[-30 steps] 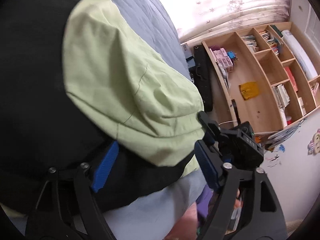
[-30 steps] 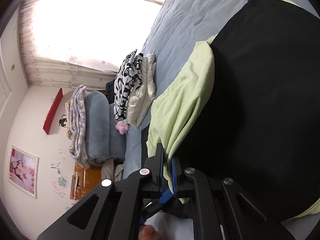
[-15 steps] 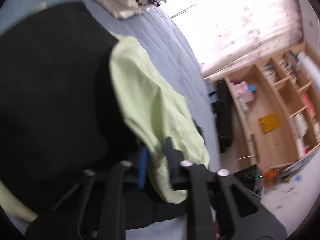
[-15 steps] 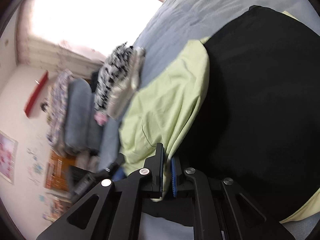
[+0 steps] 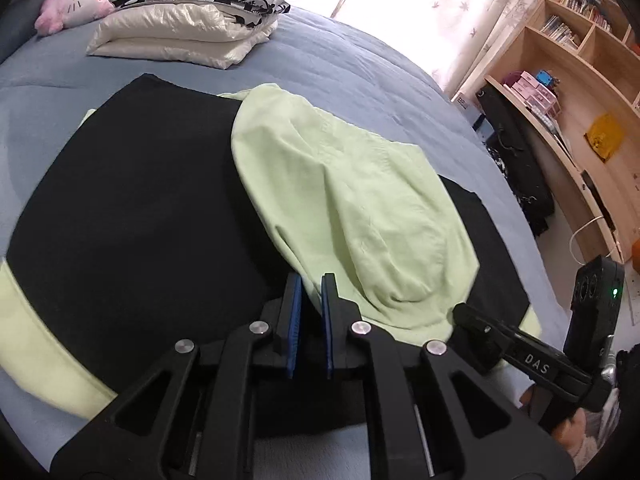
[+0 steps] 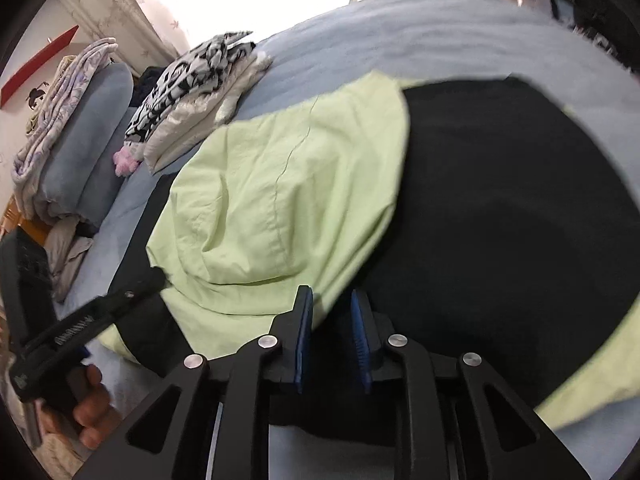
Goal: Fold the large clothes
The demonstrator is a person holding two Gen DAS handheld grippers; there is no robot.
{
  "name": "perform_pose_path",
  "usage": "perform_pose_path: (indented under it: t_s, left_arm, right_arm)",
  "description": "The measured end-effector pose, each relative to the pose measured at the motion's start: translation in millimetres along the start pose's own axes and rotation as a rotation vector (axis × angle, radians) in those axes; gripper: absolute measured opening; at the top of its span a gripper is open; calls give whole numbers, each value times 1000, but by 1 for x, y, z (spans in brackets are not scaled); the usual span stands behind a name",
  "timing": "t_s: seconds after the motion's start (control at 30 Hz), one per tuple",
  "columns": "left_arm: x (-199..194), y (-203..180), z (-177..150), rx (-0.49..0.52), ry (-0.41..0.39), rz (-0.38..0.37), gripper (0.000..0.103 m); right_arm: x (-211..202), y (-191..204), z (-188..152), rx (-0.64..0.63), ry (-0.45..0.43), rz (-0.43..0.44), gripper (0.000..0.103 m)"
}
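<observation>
A black garment [image 5: 140, 200] with light green sleeves lies spread on the blue-grey bed [image 5: 360, 60]. One green sleeve [image 5: 352, 200] is folded over the black body. My left gripper [image 5: 310, 292] sits at that sleeve's left edge; its jaws are closing, the blue pads almost together with fabric pinched between them. In the right wrist view the same sleeve [image 6: 280, 184] lies left of the black body [image 6: 500, 200]. My right gripper [image 6: 332, 308] is at the sleeve's right edge. Its jaws are opening, and the green hem lies loose in the gap.
At the far end of the bed a black-and-white patterned bundle on cream bedding [image 5: 192, 12] lies beside a pink plush toy [image 5: 72, 4]. A wooden bookshelf [image 5: 560, 80] stands to the right. Rolled blankets [image 6: 80, 120] lie at the bed's left. A hand [image 6: 92, 400] holds the other tool.
My left gripper went from wide open to nearly shut on the garment beside the sleeve, rising slightly. My right gripper, earlier clamped on the green hem, has parted its pads. Both views have rolled.
</observation>
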State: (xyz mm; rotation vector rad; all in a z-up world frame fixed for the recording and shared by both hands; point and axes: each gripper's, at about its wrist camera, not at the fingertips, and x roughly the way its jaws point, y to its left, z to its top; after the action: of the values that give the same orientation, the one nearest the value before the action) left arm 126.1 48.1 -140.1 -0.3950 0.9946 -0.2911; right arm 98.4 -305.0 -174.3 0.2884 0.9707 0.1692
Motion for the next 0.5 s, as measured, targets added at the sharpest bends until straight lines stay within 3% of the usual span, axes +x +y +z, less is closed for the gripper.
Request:
perform_pose_path:
  t_s: [0.1, 0.2, 0.3, 0.5]
  left_arm:
    - [-8, 11, 3, -69, 48, -84, 6]
    - [-18, 17, 17, -85, 17, -18, 6]
    - [-23, 5, 22, 1, -53, 30, 6]
    - [16, -19, 57, 60, -57, 35, 6]
  right_arm:
    - [-28, 2, 3, -10, -78, -29, 21]
    - [-44, 4, 12, -22, -131, -1, 21]
    - [-37, 16, 26, -47, -137, 3, 21]
    - [-3, 43, 66, -62, -126, 2, 21]
